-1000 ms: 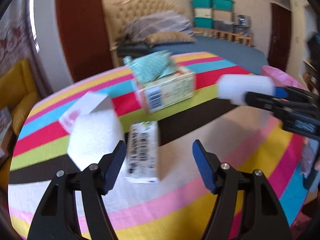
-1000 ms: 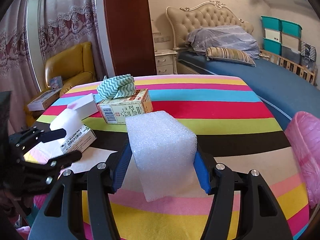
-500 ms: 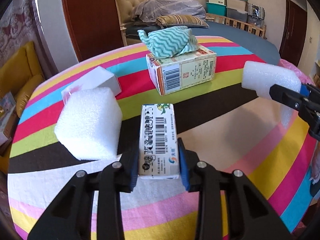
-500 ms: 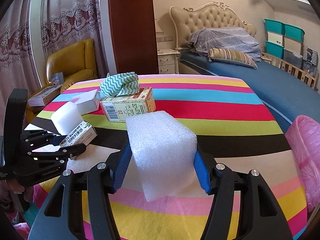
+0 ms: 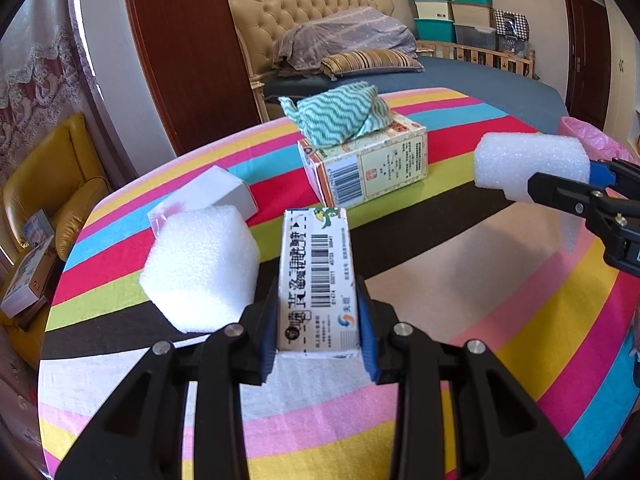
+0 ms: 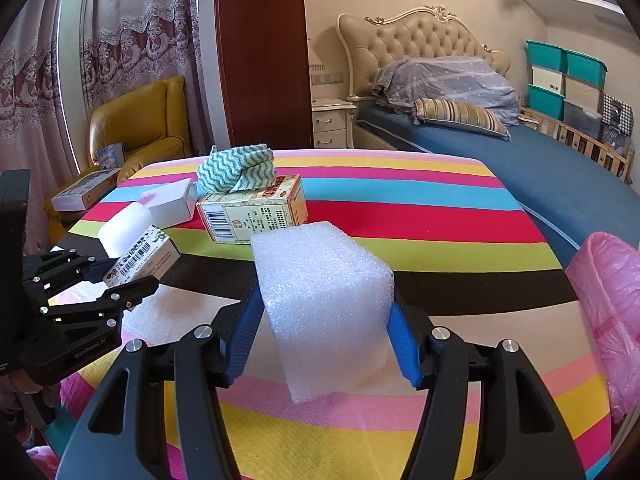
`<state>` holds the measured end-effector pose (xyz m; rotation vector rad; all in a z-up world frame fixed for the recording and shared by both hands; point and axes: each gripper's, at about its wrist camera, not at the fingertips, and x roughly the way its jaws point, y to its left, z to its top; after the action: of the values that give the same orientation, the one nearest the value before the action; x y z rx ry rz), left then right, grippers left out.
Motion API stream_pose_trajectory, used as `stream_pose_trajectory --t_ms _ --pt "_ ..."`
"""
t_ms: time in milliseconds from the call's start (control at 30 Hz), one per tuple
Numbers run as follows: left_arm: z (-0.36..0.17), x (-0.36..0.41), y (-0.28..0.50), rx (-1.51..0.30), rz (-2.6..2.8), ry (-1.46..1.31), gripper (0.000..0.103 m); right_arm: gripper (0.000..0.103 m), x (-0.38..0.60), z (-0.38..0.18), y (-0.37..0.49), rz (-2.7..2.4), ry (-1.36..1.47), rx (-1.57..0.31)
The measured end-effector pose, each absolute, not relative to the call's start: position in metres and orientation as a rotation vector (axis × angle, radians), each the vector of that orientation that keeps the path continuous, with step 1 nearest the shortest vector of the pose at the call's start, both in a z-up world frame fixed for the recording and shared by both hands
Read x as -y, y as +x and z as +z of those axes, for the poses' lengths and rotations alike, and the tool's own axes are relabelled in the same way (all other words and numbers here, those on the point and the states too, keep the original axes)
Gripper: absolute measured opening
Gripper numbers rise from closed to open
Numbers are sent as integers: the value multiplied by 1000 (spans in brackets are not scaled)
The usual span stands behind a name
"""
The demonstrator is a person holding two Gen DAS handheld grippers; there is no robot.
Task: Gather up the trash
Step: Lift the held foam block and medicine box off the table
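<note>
My left gripper (image 5: 319, 322) is shut on a small white barcode box (image 5: 317, 276), which it holds just above the striped tablecloth (image 5: 500, 320); the box also shows in the right wrist view (image 6: 140, 256). My right gripper (image 6: 322, 338) is shut on a white foam block (image 6: 324, 300), which it holds above the table; the block also shows in the left wrist view (image 5: 528, 166). A second foam block (image 5: 200, 268) lies left of the barcode box. A larger carton (image 5: 368, 164) carries a teal zigzag cloth (image 5: 340, 114). A flat white box (image 5: 208, 196) lies behind the second foam block.
A pink bag (image 6: 612, 312) hangs at the table's right edge. A white paper sheet (image 6: 176, 312) lies on the table under the left gripper. A yellow armchair (image 6: 136, 128) with boxes stands left of the table, a bed (image 6: 540, 160) behind it.
My left gripper moved forward, closed on the barcode box and lifted it slightly. My right gripper kept hold of the foam block and barely moved.
</note>
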<state>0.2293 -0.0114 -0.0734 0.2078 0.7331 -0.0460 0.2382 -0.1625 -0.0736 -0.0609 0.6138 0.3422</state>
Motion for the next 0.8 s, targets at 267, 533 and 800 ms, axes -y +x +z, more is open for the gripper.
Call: stream_pose_trajectory --t_ms 267,533,800 --pt "-66 9 225 -669 -24 196 33 57 163 -72 235 329 -67 -592" --pt "-56 -1 214 -601 -1 154 33 57 165 -69 229 318 -67 -556" --pt "-47 -1 193 -545 -31 70 33 57 175 -60 214 325 -47 -516"
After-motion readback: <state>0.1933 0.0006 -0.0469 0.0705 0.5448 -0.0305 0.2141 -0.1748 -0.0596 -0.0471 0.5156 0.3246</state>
